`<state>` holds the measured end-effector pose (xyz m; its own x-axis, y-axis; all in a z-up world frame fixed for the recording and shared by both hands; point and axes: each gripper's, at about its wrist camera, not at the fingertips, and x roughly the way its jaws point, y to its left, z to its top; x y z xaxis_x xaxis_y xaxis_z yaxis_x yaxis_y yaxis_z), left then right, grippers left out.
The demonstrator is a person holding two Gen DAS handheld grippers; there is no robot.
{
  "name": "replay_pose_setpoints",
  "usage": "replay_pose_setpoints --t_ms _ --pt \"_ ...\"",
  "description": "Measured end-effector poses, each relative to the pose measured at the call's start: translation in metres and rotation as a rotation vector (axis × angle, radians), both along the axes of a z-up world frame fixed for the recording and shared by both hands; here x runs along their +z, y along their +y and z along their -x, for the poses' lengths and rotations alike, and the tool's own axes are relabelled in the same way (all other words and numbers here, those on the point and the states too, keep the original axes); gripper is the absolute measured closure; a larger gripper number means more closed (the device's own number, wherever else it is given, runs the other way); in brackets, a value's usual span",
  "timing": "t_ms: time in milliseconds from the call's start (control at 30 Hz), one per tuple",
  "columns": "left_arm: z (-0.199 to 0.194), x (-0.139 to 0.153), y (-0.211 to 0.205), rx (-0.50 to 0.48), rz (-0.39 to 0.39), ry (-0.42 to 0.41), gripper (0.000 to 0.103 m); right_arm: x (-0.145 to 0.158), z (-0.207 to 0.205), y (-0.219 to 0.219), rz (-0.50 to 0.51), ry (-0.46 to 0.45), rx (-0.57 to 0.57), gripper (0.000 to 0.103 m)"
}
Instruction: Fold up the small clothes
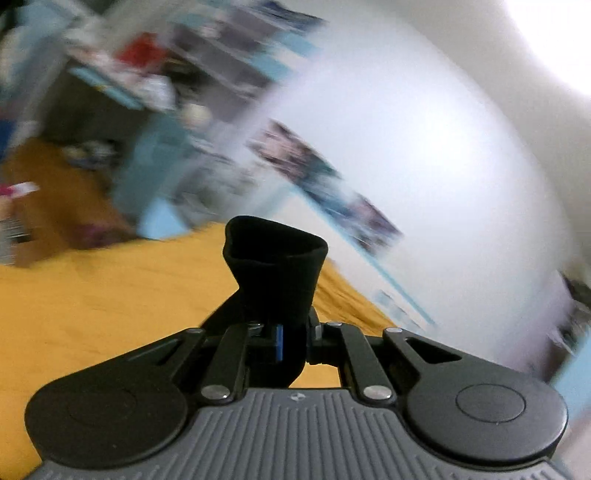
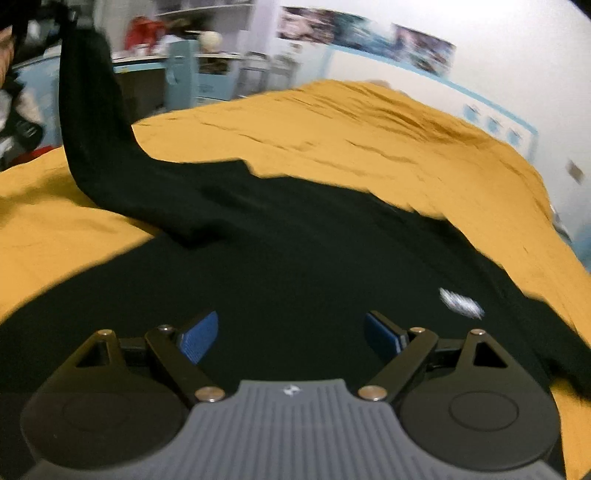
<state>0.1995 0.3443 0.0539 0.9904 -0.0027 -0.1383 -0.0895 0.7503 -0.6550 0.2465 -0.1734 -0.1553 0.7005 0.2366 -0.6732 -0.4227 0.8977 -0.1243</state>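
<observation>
A black long-sleeved garment (image 2: 295, 258) lies spread on the mustard-yellow bed cover (image 2: 332, 129). One sleeve (image 2: 88, 110) rises from it to the upper left of the right wrist view. My left gripper (image 1: 291, 332) is shut on that sleeve's cuff (image 1: 275, 273), which sticks up open-ended between the fingers, lifted above the bed. My right gripper (image 2: 291, 332) is open and empty, low over the garment's body, blue pads (image 2: 197, 338) wide apart. A small white label (image 2: 461, 304) shows on the garment at right.
The yellow bed cover (image 1: 92, 302) fills the lower left wrist view. A white wall with posters (image 2: 369, 33) runs behind the bed. Shelves and a light-blue desk (image 2: 192, 70) with clutter stand at the far left. Both views are motion-blurred.
</observation>
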Motion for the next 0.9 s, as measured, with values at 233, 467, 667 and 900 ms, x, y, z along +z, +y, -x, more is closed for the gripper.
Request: replay_pose_setpoints --t_ms 233,467,667,900 --pt "-0.085 0.012 -0.181 -0.357 -0.014 -0.018 0.093 -0.001 0.015 -0.098 -0.056 0.040 -0.170 0.021" --pt "-0.160 -0.070 -0.336 -0.618 -0.123 0.157 0.089 -0.007 0.025 -0.171 -0.050 0.069 -0.294 0.021" --pt "-0.172 -0.117 -0.366 -0.713 -0.132 0.282 0.081 -0.020 0.027 -0.220 -0.043 0.101 -0.388 0.021" --pt "-0.118 -0.109 -0.253 -0.495 -0.176 0.344 0.054 -0.016 -0.009 -0.266 -0.337 0.099 -0.486 0.021"
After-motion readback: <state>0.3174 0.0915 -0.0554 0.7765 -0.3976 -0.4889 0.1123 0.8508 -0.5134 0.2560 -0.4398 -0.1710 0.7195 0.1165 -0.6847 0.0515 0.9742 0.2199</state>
